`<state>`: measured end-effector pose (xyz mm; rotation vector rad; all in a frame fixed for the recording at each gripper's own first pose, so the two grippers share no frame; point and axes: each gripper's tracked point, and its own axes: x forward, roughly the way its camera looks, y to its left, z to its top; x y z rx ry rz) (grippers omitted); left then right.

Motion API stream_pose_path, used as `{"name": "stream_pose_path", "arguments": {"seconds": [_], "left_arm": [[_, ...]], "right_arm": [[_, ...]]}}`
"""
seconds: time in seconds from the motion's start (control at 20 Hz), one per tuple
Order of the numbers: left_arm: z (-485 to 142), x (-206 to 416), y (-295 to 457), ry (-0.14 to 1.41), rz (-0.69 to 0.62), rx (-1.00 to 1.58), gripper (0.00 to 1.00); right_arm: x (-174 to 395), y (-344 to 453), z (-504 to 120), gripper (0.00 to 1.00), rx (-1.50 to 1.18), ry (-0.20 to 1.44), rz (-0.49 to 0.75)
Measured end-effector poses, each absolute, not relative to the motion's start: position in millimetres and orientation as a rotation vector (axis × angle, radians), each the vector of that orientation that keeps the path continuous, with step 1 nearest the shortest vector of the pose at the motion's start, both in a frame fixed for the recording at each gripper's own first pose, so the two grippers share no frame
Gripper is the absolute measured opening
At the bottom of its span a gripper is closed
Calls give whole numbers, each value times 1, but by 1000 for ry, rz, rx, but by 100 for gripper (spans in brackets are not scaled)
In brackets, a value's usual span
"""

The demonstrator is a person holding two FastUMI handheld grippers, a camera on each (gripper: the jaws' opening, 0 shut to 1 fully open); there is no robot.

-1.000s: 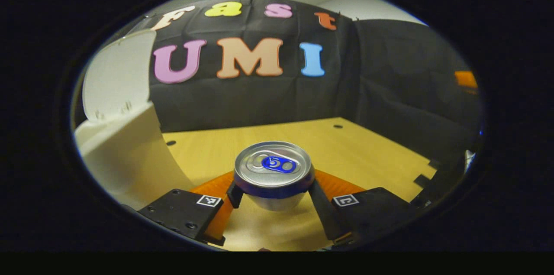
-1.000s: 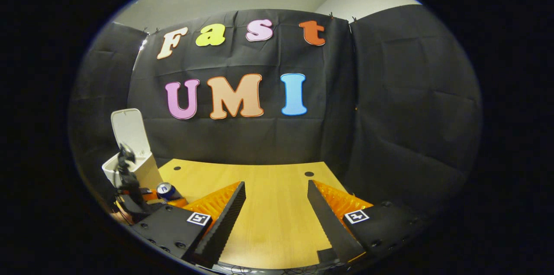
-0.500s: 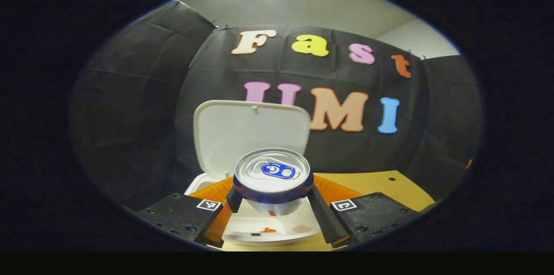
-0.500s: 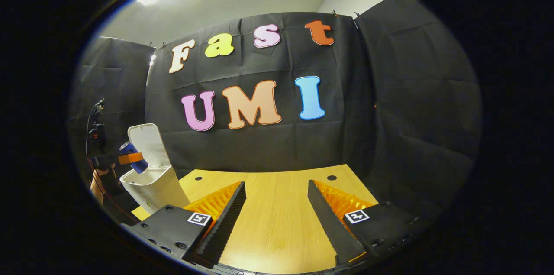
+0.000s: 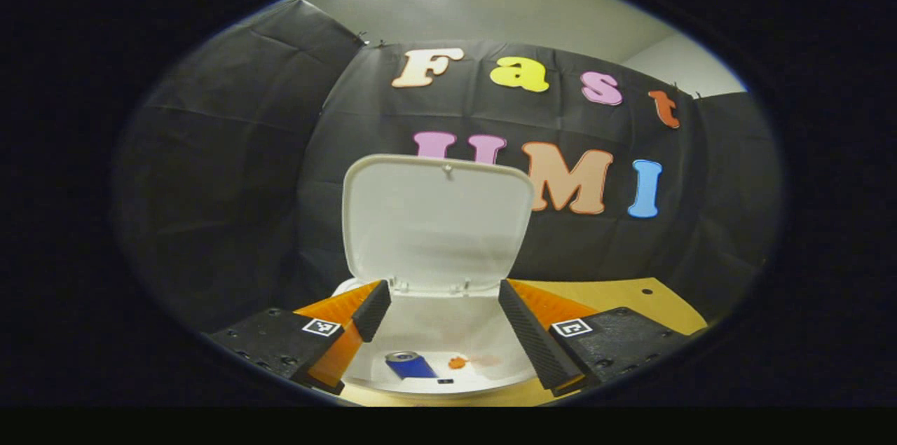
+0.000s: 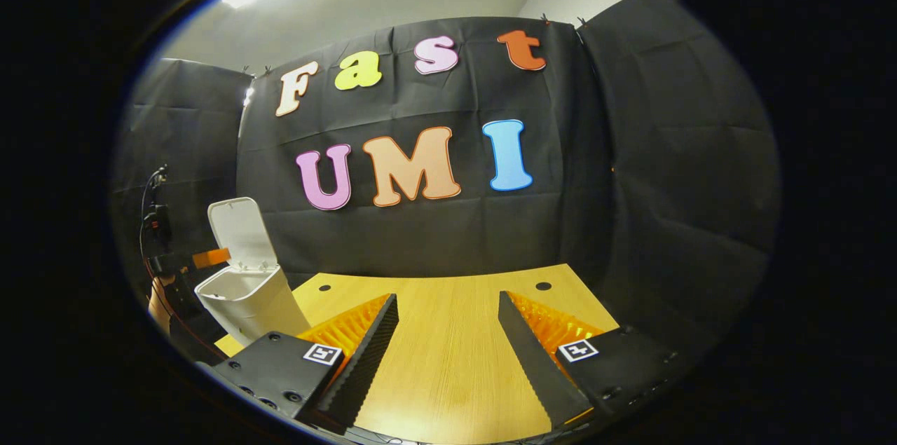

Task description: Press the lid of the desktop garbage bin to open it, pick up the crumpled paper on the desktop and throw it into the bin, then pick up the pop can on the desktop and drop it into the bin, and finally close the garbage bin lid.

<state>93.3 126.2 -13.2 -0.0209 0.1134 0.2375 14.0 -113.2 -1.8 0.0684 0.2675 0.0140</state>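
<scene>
Hanging above the open mouth of the white garbage bin (image 5: 448, 354), the left gripper (image 5: 436, 305) has its two fingers spread wide with nothing between them and nothing touching either one. Looking down past those fingers, the bin's lid (image 5: 438, 221) stands upright at the back on its hinge, its pale inner face turned toward the gripper. Down inside the bin, the pop can (image 5: 408, 364) lies on its side toward the left of the floor, blue body and silver end showing. Just to its right sits a small orange scrap (image 5: 457, 362); I cannot tell what it is, and I cannot make out the crumpled paper with any certainty. A strip of wooden desktop (image 5: 631, 301) runs behind and to the right of the bin.

From the right gripper view, the bin (image 6: 249, 298) stands at the far left end of the desktop (image 6: 448, 361), lid (image 6: 237, 231) raised. A person's hand (image 6: 160, 294) shows at the left edge below the other gripper (image 6: 200, 259), which is held level over the bin's near rim; from here I cannot tell how far it is parted. Farther right, the right gripper (image 6: 448, 308) hovers over bare wood well apart from the bin, its fingers held wide apart, gripping nothing and touching nothing.
</scene>
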Motion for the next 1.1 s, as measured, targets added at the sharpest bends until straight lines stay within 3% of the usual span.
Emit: {"name": "stream_pose_path", "arguments": {"seconds": [0.25,0.45,0.65,0.75,0.9,1.0,1.05,1.1], "left_arm": [[71,127,153,-39,276,11,94],[120,171,171,-60,249,8,92],[98,214,176,101,222,32,89],[76,221,172,182,204,10,94],[48,213,166,277,200,-42,90],[53,206,162,246,181,9,94],[52,196,157,247,182,21,85],[49,186,153,228,176,25,88]], "right_arm": [[15,-122,-9,96,82,272,6],[13,-133,-18,96,117,286,-13],[7,-148,-22,96,142,289,-44],[3,-159,-20,96,141,283,-66],[-2,-176,-19,96,152,278,-101],[-5,-184,-20,96,158,284,-115],[-4,-186,-20,96,157,285,-116],[-3,-186,-21,96,154,286,-114]]}}
